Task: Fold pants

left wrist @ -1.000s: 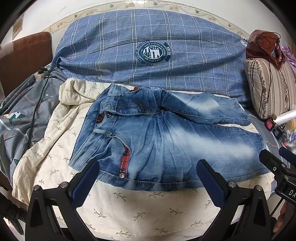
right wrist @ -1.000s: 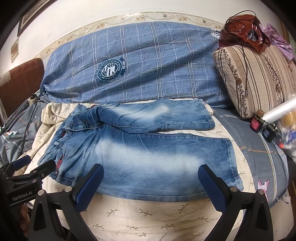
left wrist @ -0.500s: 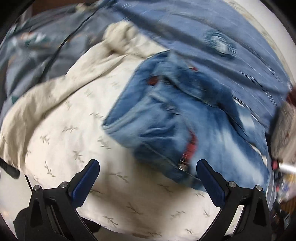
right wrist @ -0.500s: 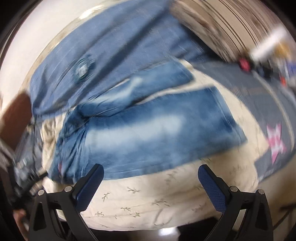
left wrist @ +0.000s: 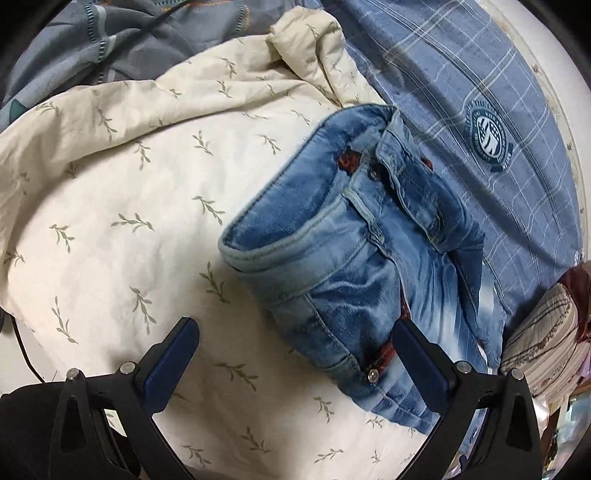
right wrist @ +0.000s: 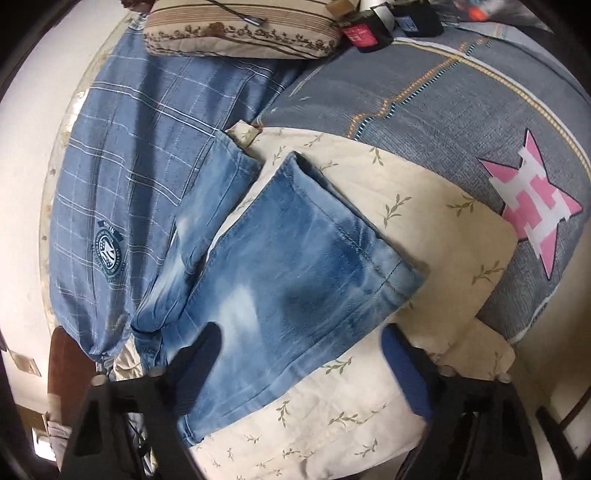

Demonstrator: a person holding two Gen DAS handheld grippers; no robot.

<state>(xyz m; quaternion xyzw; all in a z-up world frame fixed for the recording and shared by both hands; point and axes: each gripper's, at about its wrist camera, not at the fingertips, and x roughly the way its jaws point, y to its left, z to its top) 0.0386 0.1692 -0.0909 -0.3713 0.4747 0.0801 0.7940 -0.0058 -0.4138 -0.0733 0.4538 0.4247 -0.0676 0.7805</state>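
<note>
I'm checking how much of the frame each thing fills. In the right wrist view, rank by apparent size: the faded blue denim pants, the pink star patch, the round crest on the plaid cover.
1. Faded blue denim pants, by far the largest.
2. Pink star patch.
3. Round crest, smallest, though fisheye edge distortion shrinks it.

- Cream leaf-print quilt [left wrist: 122, 206] covers the bed centre.
- Blue plaid cover [right wrist: 147, 122], with a round crest, lies at ten o'clock.
- Striped pillow [right wrist: 240, 29] at twelve.
- Grey bedspread [right wrist: 461, 122], pink star, at two.
- White wall [right wrist: 22, 229] at nine.

Left gripper [left wrist: 291, 354], right gripper [right wrist: 301, 363]: black frames, blue pads, silver screws.
</note>
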